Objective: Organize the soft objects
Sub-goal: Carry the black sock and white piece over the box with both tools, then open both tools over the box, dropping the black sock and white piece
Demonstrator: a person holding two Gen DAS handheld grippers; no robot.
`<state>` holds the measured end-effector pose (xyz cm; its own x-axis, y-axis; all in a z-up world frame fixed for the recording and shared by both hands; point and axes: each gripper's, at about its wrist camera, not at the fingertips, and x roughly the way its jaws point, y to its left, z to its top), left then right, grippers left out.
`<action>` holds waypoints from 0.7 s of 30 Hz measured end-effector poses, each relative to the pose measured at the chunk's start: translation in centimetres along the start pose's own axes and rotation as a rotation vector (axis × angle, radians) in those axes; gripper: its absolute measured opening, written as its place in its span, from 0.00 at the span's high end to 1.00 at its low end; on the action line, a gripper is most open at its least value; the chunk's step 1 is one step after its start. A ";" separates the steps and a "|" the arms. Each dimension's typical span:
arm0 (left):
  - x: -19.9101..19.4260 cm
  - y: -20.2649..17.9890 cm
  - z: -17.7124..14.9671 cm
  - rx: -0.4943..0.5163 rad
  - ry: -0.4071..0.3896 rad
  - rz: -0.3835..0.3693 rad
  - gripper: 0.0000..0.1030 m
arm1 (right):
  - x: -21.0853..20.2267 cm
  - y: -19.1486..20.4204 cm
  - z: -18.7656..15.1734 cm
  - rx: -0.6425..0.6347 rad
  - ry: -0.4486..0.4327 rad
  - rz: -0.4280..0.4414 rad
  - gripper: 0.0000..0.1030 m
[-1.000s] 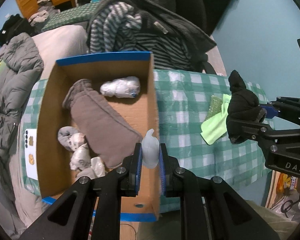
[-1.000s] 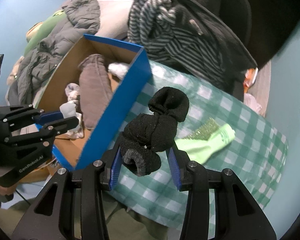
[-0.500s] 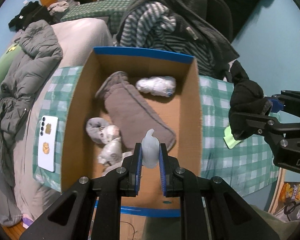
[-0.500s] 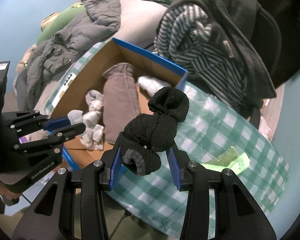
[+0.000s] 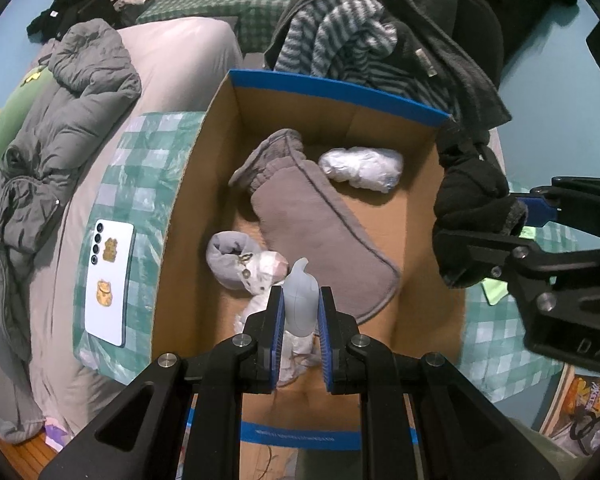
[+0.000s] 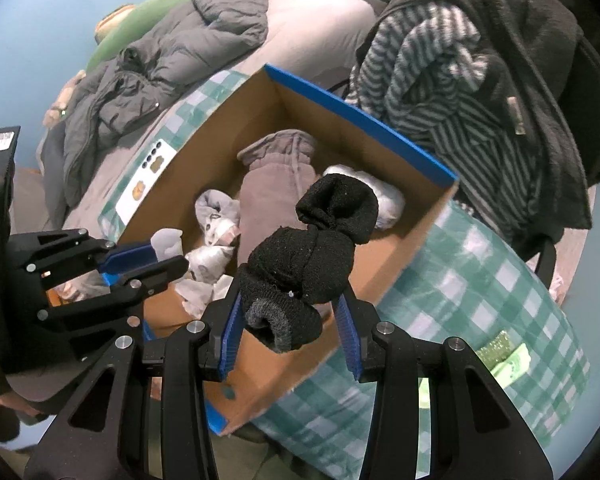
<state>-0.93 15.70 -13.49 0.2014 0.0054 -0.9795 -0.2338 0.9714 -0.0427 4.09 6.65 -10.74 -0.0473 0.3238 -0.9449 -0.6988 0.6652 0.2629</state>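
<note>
My left gripper is shut on a pale grey sock and holds it over the open cardboard box. The box holds a brown plush piece, a white bundle and grey-white rolled socks. My right gripper is shut on a rolled black sock above the box's near right wall. That black sock also shows at the right of the left wrist view. The left gripper shows in the right wrist view.
The box stands on a green checked tablecloth. A white phone lies left of the box. A light green cloth lies on the table at the right. A grey jacket lies left, striped and dark clothes hang behind.
Both grippers have moved left, from beside the box's right wall to over the box, each still holding its sock. The green cloth has slid toward the right edge of view.
</note>
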 end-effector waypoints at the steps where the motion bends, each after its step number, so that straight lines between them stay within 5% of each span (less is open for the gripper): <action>1: 0.2 0.1 0.1 0.001 0.003 0.002 0.85 | 0.3 0.1 0.2 -0.004 0.007 -0.002 0.59; 12: 2.2 0.4 0.3 -0.003 0.047 0.007 0.84 | 3.4 0.1 1.3 0.000 0.048 0.011 0.56; 16: 2.4 0.5 0.3 -0.015 0.063 -0.001 0.71 | 3.5 0.0 1.4 0.003 0.045 0.003 0.50; 18: 2.2 0.3 0.3 -0.005 0.055 -0.002 0.63 | 3.2 -0.2 1.4 0.010 0.033 -0.007 0.36; 21: 1.8 -0.2 0.3 0.017 0.041 0.019 0.58 | 2.7 -0.5 1.4 0.009 0.022 -0.022 0.35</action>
<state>-0.23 15.58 -15.18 0.1576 0.0146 -0.9874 -0.2207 0.9751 -0.0208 5.30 8.20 -13.18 -0.0482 0.2942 -0.9545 -0.6933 0.6781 0.2440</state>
